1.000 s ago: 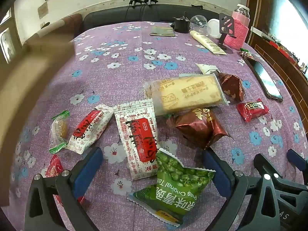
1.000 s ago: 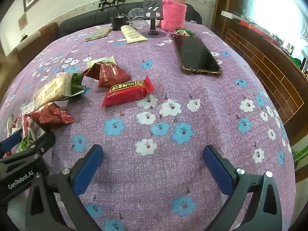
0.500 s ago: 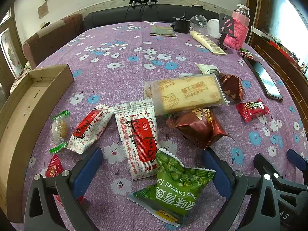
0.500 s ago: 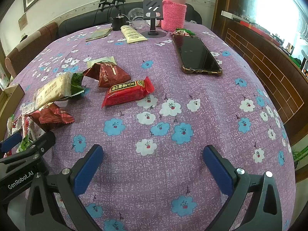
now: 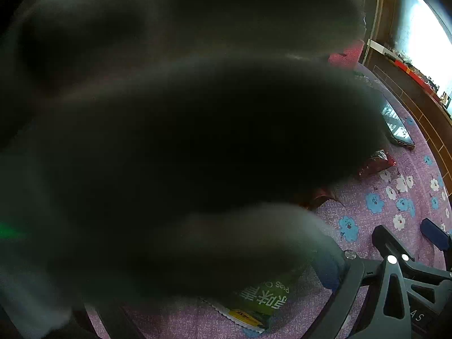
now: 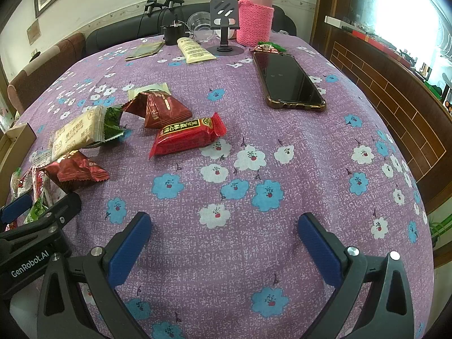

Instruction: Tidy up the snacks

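Note:
In the left wrist view a dark blurred shape close to the lens hides most of the table. Below it show part of the green pea bag point(image 5: 262, 296), a red snack packet point(image 5: 375, 162) and my left gripper's right finger point(image 5: 330, 265); the left finger is hidden. In the right wrist view my right gripper point(image 6: 223, 243) is open and empty over bare cloth. Ahead left lie a red packet point(image 6: 186, 135), two dark red pouches point(image 6: 161, 108) point(image 6: 75, 171) and a beige biscuit pack point(image 6: 77, 132). My left gripper point(image 6: 39, 206) shows at the left edge.
A phone point(image 6: 288, 84) lies far right on the purple floral tablecloth point(image 6: 282, 155). A pink-sleeved bottle point(image 6: 254, 19), phone stand point(image 6: 224, 28), tube point(image 6: 195, 50) and cups stand at the back. A cardboard box corner point(image 6: 19, 132) shows at the left edge.
A dark blurred shape has come in front of the left wrist camera and covers most of its view. The cardboard box settled at the table's left. The right gripper has not moved.

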